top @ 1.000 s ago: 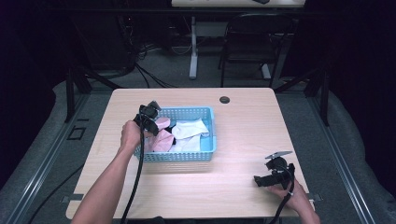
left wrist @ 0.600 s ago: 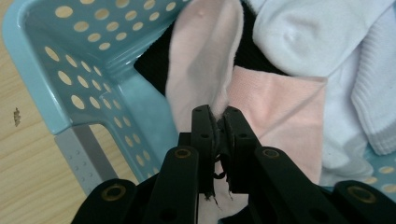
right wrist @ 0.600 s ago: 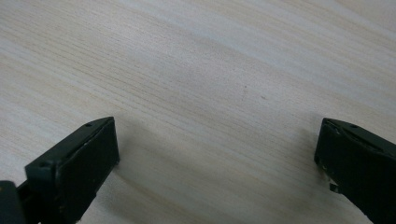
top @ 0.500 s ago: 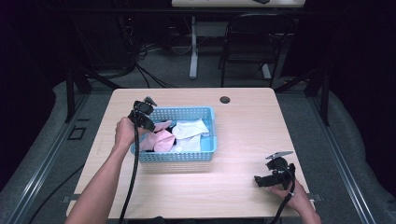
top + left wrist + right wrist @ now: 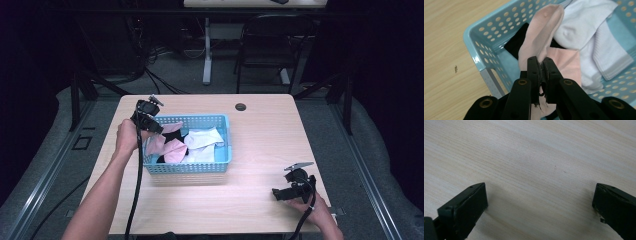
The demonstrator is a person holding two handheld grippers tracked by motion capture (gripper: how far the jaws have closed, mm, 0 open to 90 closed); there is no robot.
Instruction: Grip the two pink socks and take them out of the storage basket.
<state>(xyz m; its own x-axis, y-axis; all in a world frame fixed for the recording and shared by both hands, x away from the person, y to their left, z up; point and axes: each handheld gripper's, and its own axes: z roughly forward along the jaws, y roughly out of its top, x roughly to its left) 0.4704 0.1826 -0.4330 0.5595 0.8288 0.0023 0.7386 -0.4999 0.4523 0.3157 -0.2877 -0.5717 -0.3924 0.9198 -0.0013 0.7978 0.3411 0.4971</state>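
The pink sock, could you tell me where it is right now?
The pink sock hangs from the shut left tool over the blue basket's left end, beside white socks.

The pink sock (image 5: 541, 37) is running down between the fingers (image 5: 534, 72) of the left gripper (image 5: 541, 65); its lower end is being covered by them and cut off at the bottom edge. A black cloth (image 5: 516, 45) is lying beyond the fingers, mostly hidden under the pink sock, kind not readable. The white cloths (image 5: 586, 30) are being cropped at the top and right edges. The right gripper (image 5: 540, 202) fingers (image 5: 464, 207) are being cut off at the bottom and right edges, blurred. In the high view, the basket (image 5: 190, 167) contents are too small to separate.
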